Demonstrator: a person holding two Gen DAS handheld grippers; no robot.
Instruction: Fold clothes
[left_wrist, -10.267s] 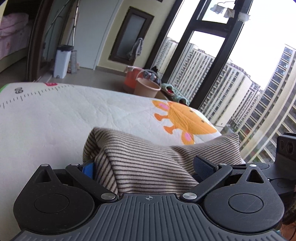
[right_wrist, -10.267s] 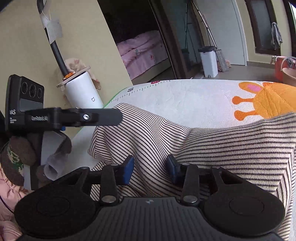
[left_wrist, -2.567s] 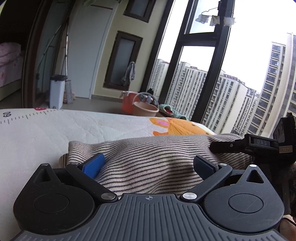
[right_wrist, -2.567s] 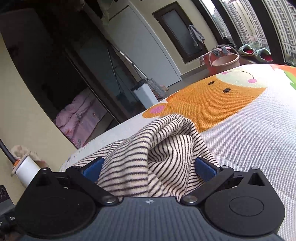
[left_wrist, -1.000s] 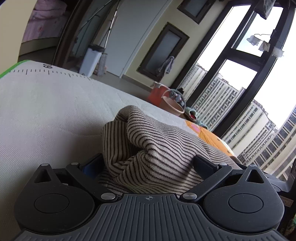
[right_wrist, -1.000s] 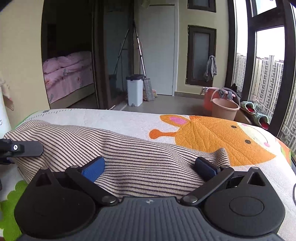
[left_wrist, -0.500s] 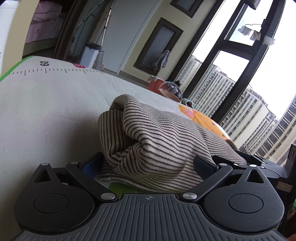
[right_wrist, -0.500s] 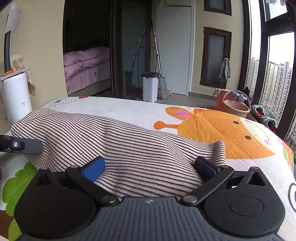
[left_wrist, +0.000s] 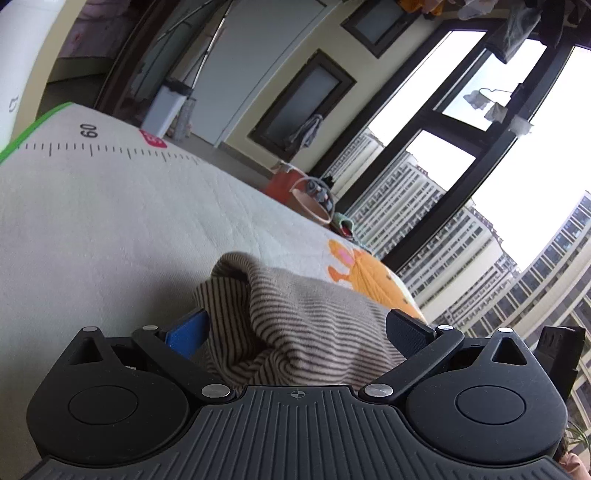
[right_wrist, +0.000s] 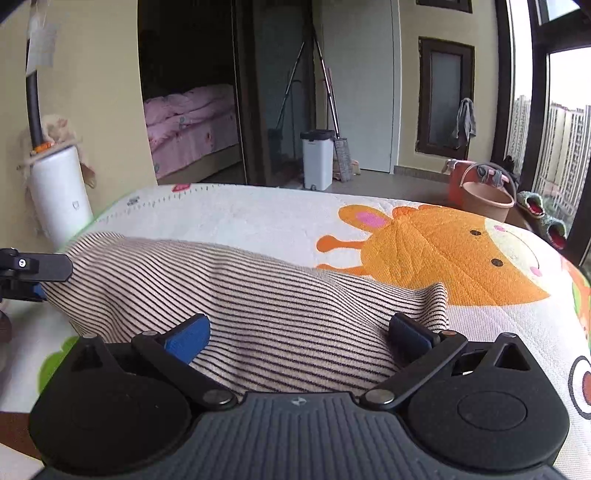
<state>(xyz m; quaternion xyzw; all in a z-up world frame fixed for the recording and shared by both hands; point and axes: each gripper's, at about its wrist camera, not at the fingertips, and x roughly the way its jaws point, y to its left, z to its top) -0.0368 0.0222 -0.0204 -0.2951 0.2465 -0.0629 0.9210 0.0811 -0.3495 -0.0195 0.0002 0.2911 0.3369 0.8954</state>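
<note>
A beige garment with thin dark stripes (right_wrist: 258, 291) lies folded on the play mat (right_wrist: 258, 214). In the left wrist view its bunched end (left_wrist: 295, 317) sits between the wide-spread fingers of my left gripper (left_wrist: 297, 328), which is open. In the right wrist view my right gripper (right_wrist: 299, 332) is open too, its blue pads (right_wrist: 188, 336) spread over the garment's near edge. The left gripper's finger (right_wrist: 37, 266) shows at the garment's far left end.
The mat carries an orange cartoon print (right_wrist: 443, 251) and a ruler strip (left_wrist: 92, 147). A white cylinder appliance (right_wrist: 59, 199) stands at the mat's left. A white bin (right_wrist: 317, 158), buckets (right_wrist: 484, 192) and slippers stand on the floor beyond. Tall windows are on the right.
The left view has tilted up and the garment end now sits lower and flatter between the fingers. The right gripper has shifted slightly; the garment stays spread beneath it.
</note>
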